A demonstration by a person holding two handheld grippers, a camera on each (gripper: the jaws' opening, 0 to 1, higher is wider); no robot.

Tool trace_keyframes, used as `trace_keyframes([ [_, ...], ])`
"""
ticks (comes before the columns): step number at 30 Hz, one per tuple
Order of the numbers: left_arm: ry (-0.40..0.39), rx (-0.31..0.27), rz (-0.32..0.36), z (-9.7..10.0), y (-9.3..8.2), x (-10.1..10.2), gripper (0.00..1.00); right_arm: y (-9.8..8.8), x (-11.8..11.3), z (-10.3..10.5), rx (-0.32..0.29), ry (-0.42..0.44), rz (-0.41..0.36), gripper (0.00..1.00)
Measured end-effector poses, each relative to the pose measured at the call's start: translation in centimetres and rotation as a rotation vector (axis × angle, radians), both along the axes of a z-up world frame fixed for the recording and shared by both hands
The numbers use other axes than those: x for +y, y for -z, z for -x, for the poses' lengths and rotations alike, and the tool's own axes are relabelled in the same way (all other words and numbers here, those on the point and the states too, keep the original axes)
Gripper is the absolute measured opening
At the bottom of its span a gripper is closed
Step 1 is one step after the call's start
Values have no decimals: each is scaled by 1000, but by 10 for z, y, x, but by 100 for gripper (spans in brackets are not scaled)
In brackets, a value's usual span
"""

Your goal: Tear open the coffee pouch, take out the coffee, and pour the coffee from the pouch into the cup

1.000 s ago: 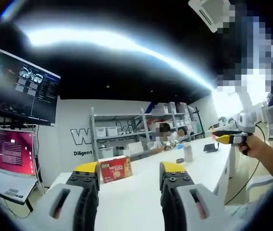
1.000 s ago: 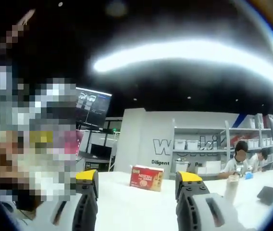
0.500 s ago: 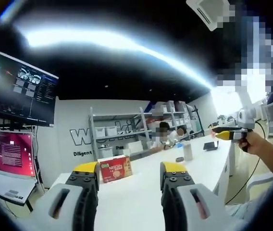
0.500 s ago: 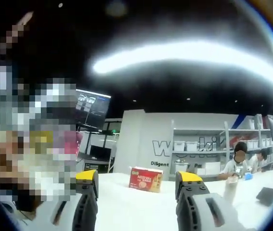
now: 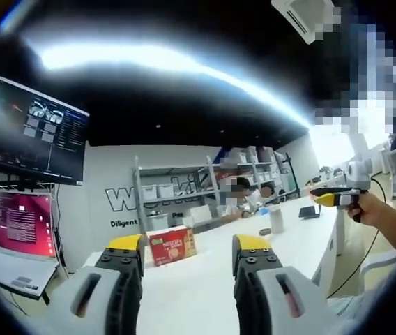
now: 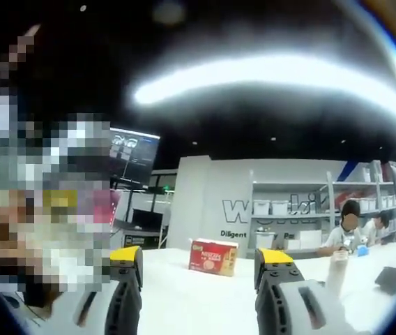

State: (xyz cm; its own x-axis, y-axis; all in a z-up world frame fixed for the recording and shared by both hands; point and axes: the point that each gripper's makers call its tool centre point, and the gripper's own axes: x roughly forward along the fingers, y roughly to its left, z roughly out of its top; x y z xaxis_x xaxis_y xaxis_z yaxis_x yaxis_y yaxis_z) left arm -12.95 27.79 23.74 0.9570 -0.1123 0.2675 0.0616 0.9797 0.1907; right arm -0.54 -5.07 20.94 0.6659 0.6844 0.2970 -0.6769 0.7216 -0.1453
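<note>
In the left gripper view the left gripper is raised above a long white table, its yellow-tipped fingers standing wide apart with nothing between them; between the fingers, farther along the table, a red coffee box stands upright near the table's far left edge; farther to the right on the table stands a pale cup, with a small dark round thing just beside it and a dark flat thing beyond; at the right of this view a hand holds the right gripper out over the table's far side, well apart from the box; whether that gripper's fingers are apart cannot be told from this side. In the right gripper view the right gripper has its fingers spread wide and empty; the coffee box sits on the table between them, and the cup stands to the right, apart from the box. Behind the table a white wall carries large lettering, with shelves of white bins; a dark screen hangs at the left above a red-lit monitor; two people sit at the table's far end.
</note>
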Motion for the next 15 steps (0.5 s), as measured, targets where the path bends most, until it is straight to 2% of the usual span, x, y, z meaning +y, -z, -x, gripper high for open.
trace_keyframes([
  [8,-1,21,-1,-8,7,2,53,5,0,-9,15,-4,-1,65],
  [15,20,45,17,-20,17,-1,52,9,-10,-14,29,12,-16,65],
])
